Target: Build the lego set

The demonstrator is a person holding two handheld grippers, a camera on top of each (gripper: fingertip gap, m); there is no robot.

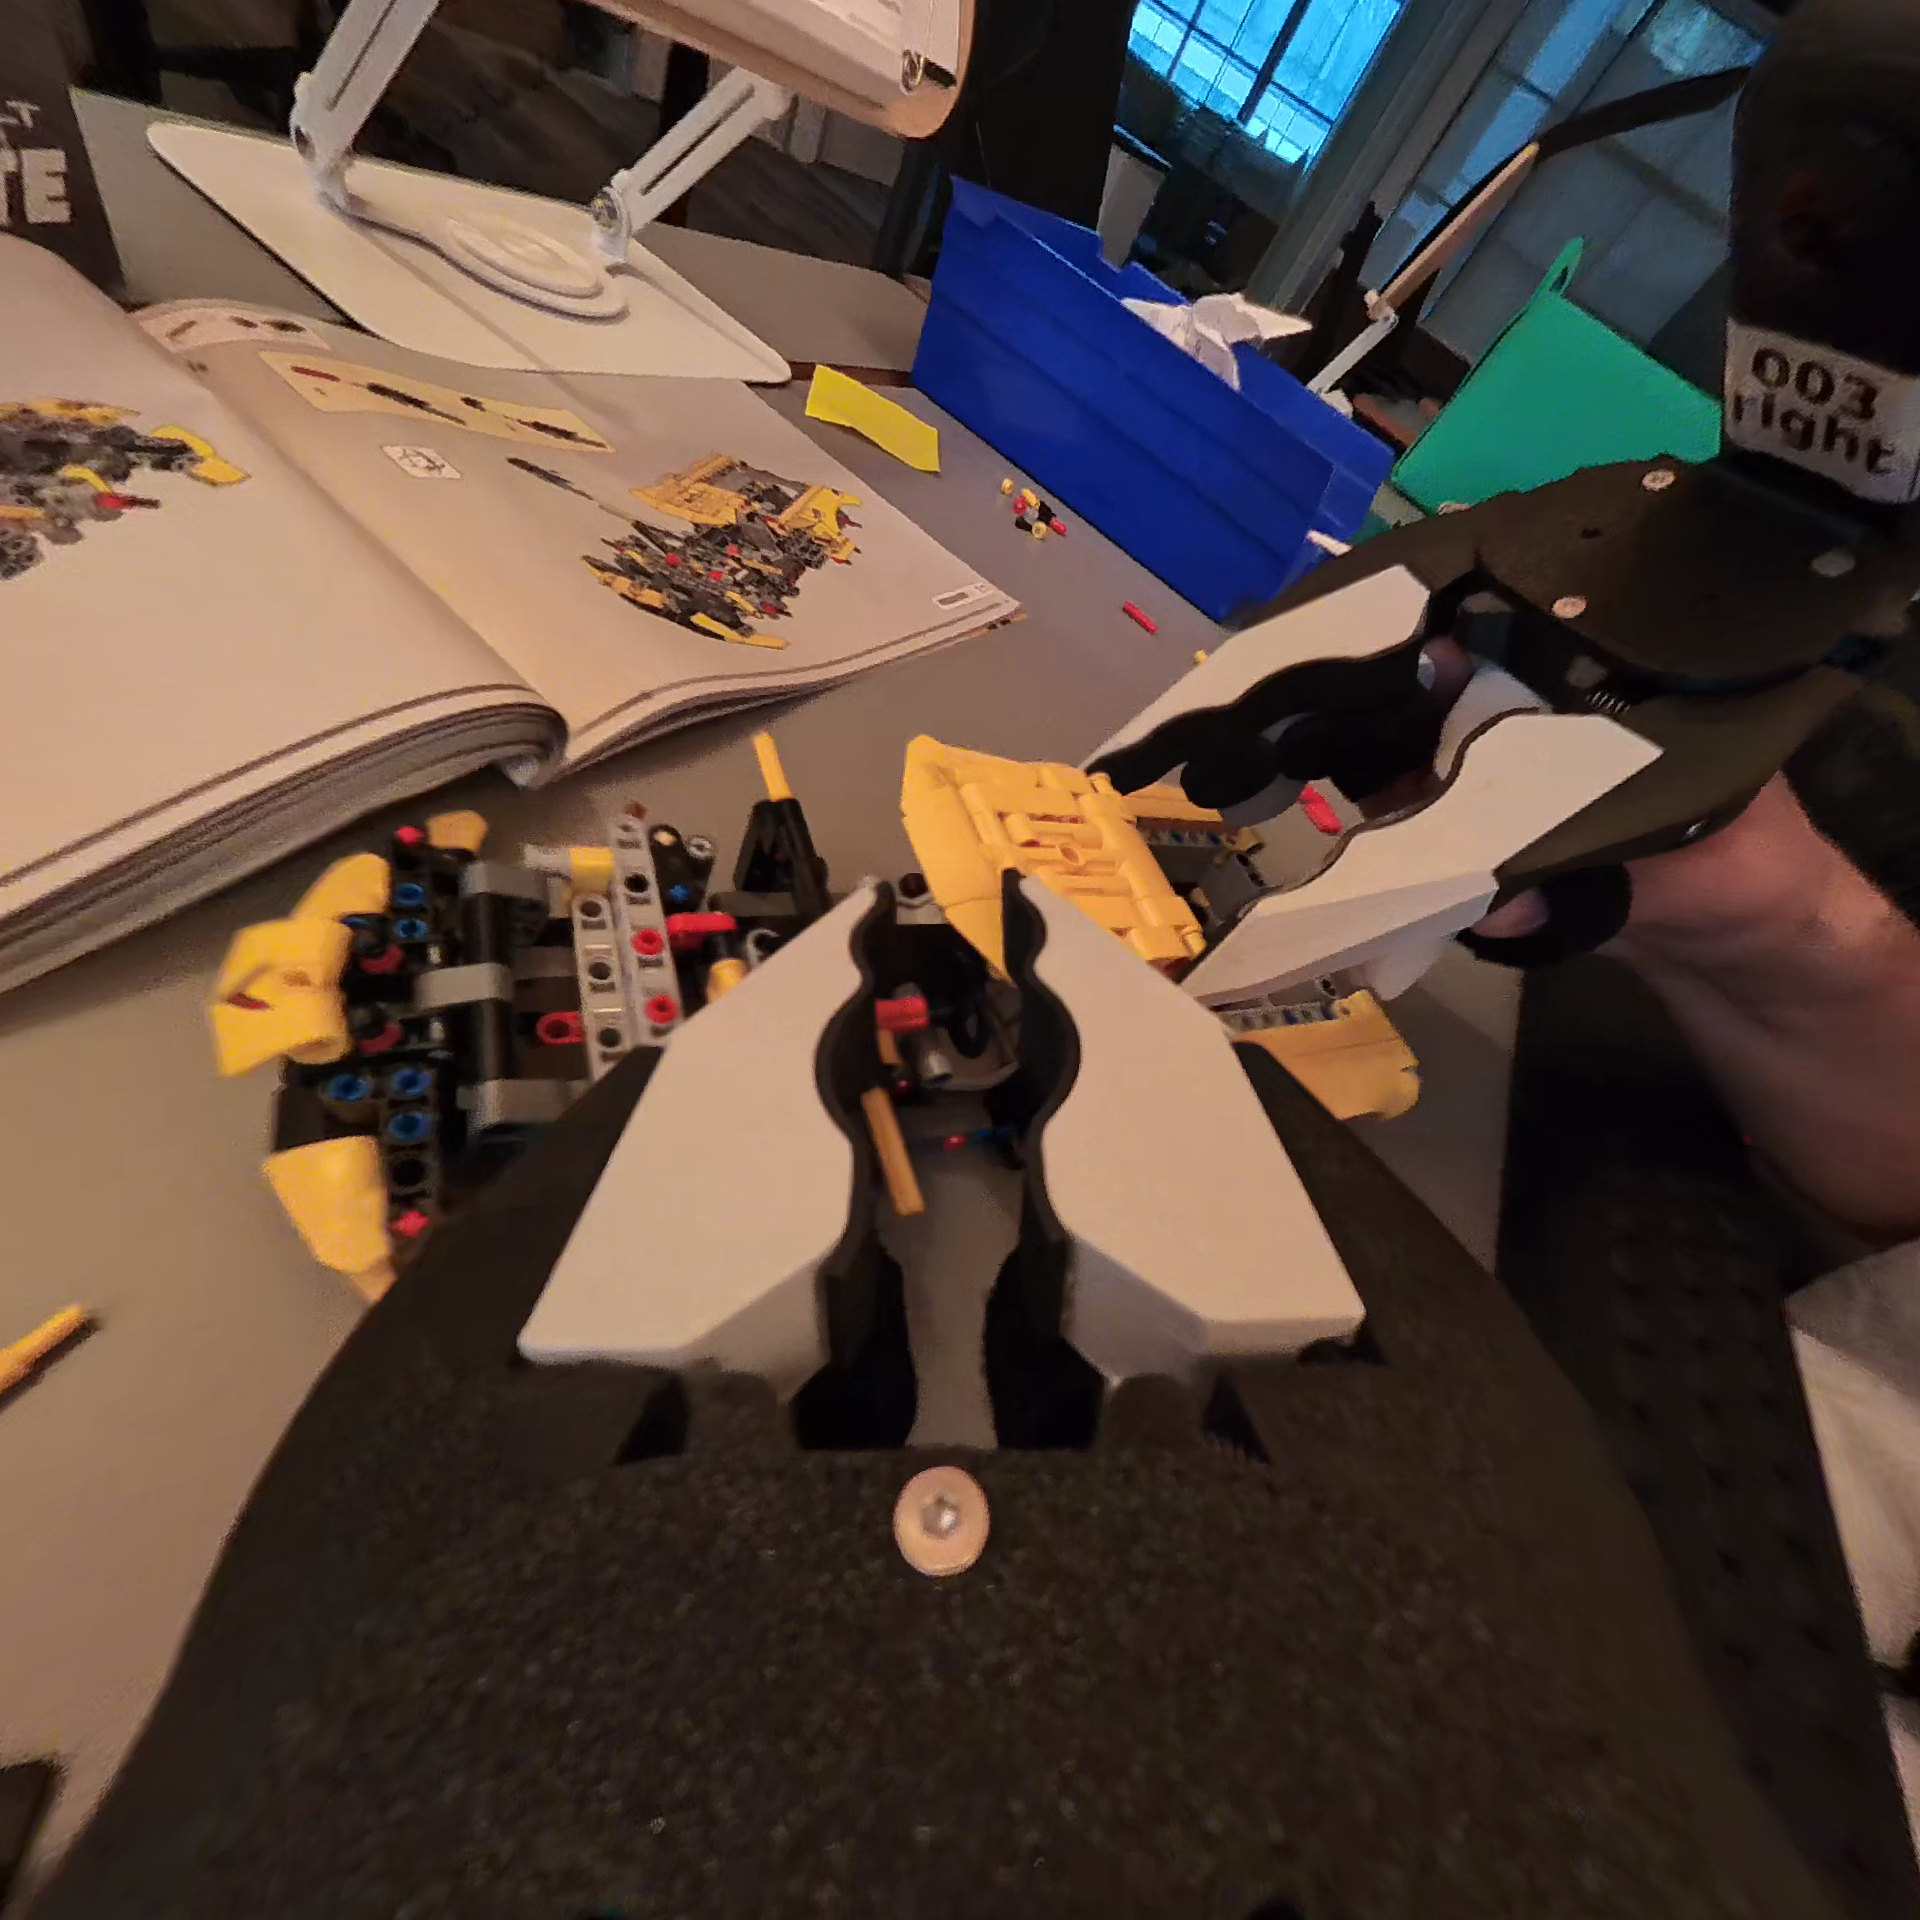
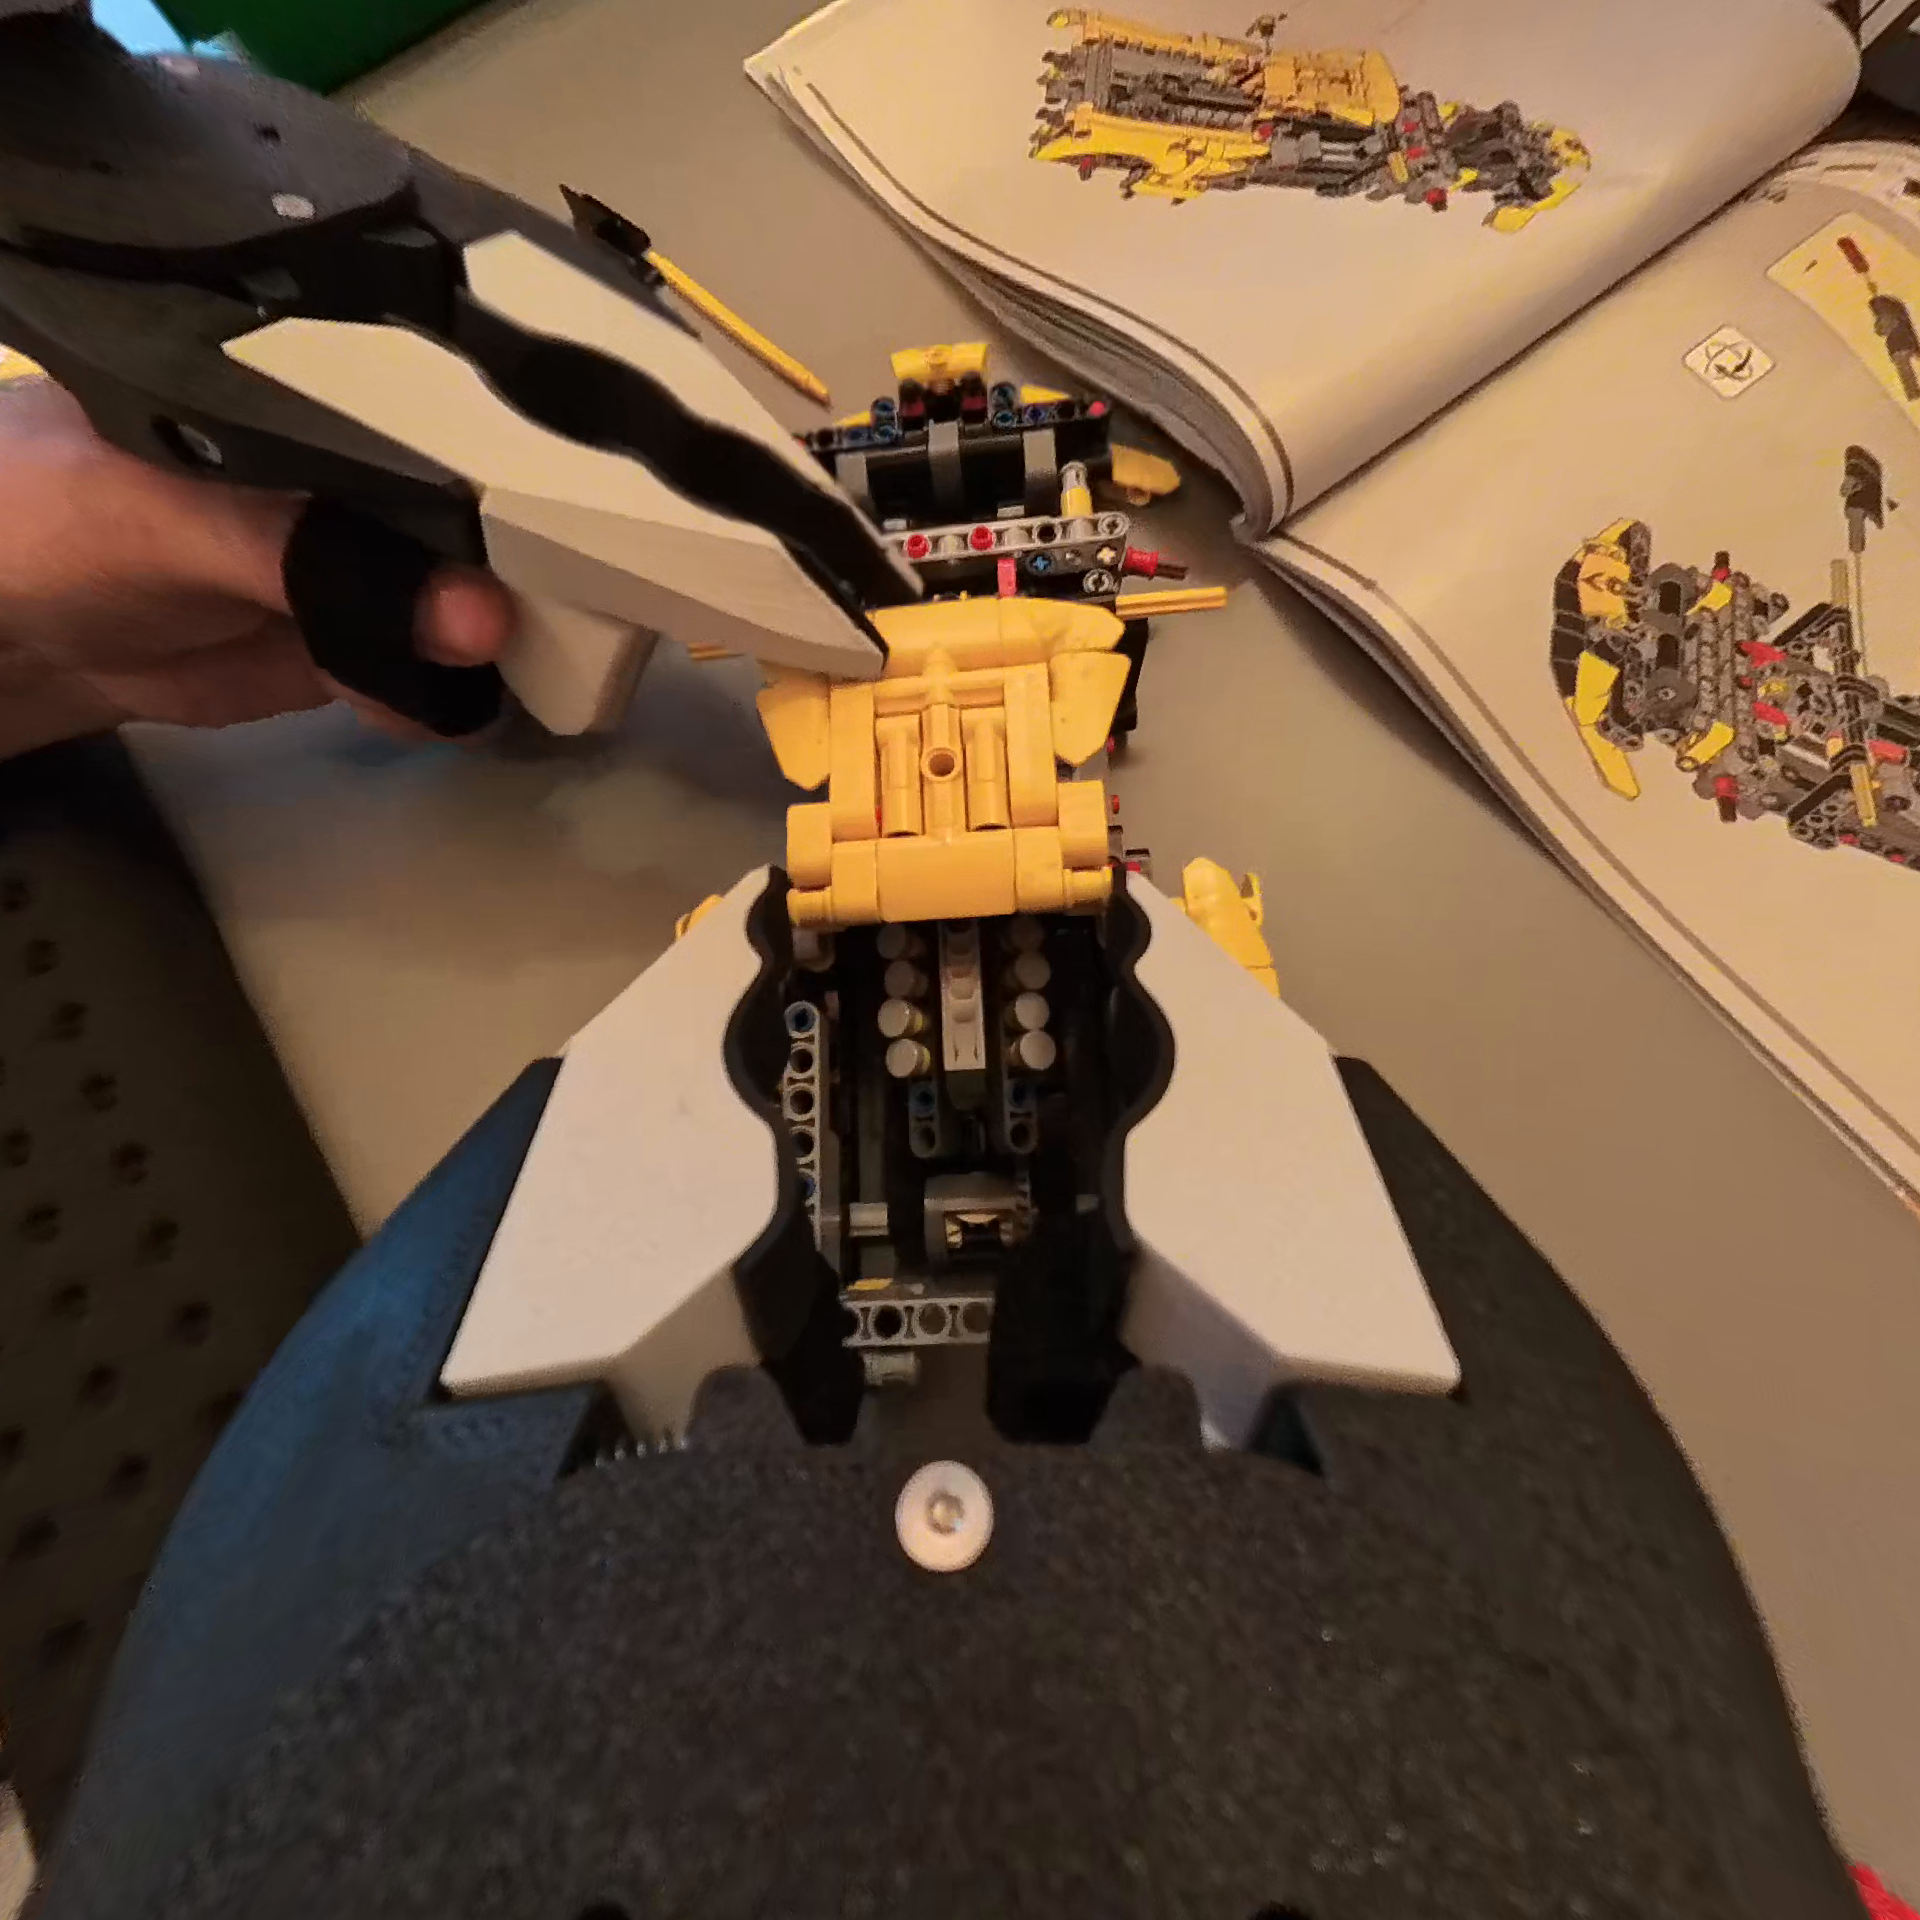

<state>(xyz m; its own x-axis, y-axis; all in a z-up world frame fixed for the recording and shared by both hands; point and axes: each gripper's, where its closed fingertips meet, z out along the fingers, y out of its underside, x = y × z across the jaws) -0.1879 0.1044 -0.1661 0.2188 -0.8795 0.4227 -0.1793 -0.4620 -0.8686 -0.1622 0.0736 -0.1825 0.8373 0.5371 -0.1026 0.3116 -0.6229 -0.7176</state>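
Grey tabletop (image 1: pixel 125 1122) fills both views, with an open instruction booklet (image 1: pixel 364 582) lying beyond the jaws. Only the left wrist view takes in the far side: a white folding stand (image 1: pixel 468 239), a blue bin (image 1: pixel 1122 416) holding crumpled white paper, a green bin (image 1: pixel 1548 416), a yellow slip of paper (image 1: pixel 873 421), a scatter of small loose pieces (image 1: pixel 1034 511) and dark windows behind.

In that view the left gripper (image 1: pixel 940 914) hangs over the middle of the lego model (image 1: pixel 582 956); its fingertips stand close together with a narrow gap, and a tan axle (image 1: pixel 891 1148) and dark parts show through the wider opening behind them. Whether the tips pinch anything I cannot tell. The black, grey and yellow front of the model lies left of these jaws; a yellow panel block (image 1: pixel 1049 842) sits just ahead and to their right.

The right wrist view shows what the other hides: the right gripper (image 2: pixel 940 904) has its jaws spread around the model's rear frame, dark pads against each side, with rows of pale cylinders (image 2: pixel 904 1013) in between and the yellow panel block at the tips. There the left gripper's tips meet the far left edge of that block. A loose yellow axle (image 2: pixel 738 327) lies beyond on the table.
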